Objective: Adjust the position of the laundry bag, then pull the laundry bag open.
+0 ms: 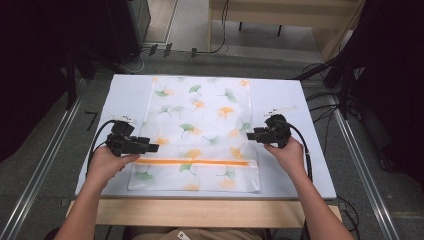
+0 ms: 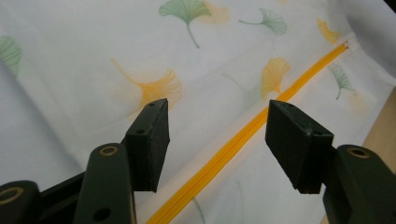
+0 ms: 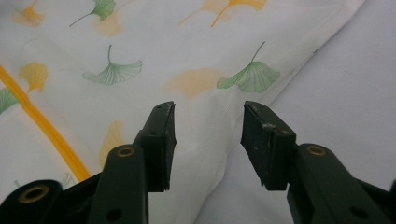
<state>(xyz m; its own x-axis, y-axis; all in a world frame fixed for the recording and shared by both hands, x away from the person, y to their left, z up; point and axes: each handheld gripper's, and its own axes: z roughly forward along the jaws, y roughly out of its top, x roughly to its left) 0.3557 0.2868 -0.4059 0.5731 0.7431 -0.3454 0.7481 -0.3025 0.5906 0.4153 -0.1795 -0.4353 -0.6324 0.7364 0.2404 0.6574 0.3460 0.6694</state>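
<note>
The left gripper [image 1: 152,147] hangs open over the bag's [image 1: 200,125] left edge, gripping nothing. The bag lies flat mid-worktop [image 1: 280,95], apparently laid out and released. The right gripper [image 1: 251,134] gapes empty at its right edge.

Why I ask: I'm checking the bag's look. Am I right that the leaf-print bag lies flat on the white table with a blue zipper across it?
Not quite: the zipper is orange, not blue, as the high view shows. The leaf-print bag does lie flat on the white table.
</note>
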